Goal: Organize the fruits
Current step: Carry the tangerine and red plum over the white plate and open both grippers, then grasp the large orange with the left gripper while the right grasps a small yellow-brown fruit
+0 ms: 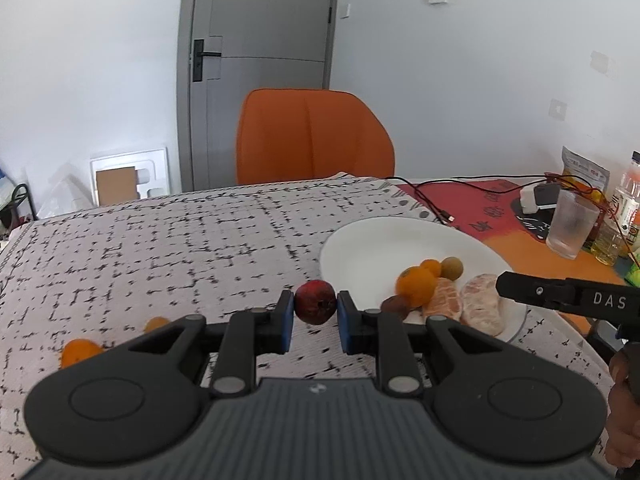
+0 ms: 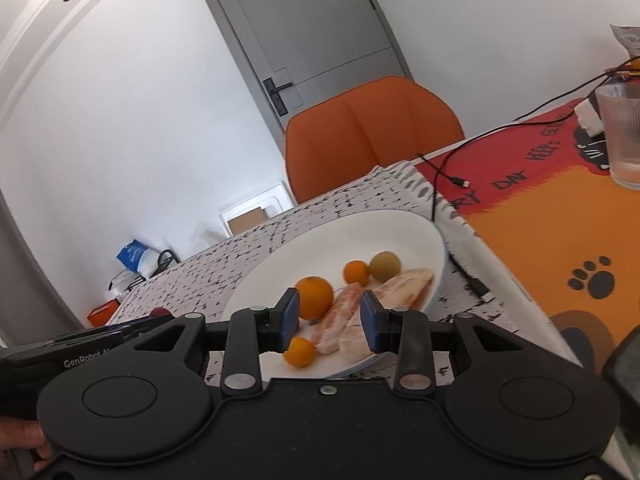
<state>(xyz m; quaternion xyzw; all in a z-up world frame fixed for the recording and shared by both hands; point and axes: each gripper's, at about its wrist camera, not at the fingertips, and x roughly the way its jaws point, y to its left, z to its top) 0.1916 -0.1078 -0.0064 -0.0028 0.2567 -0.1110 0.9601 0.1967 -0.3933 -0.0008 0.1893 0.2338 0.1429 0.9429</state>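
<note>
My left gripper [image 1: 315, 316] is shut on a dark red round fruit [image 1: 315, 302] and holds it above the patterned tablecloth, just left of the white plate [image 1: 380, 240]. The plate holds an orange [image 1: 416, 284], a smaller orange [image 1: 431, 266], a green-brown fruit [image 1: 452, 268], a brown fruit [image 1: 396, 306] and peeled citrus pieces [image 1: 480, 304]. My right gripper [image 2: 330, 320] is open and empty over the plate's near edge [image 2: 400, 224], above the citrus pieces [image 2: 344, 320] and near two oranges [image 2: 315, 296] [image 2: 299, 352]. Two small oranges [image 1: 78, 351] lie on the cloth at left.
An orange chair [image 1: 312, 136] stands behind the table. On the right lie a black cable [image 1: 432, 200], a glass [image 1: 570, 224], bottles [image 1: 624, 208] and a snack bag [image 1: 584, 168] on a red and orange mat [image 2: 540, 208]. A dark object [image 2: 624, 372] sits at the right edge.
</note>
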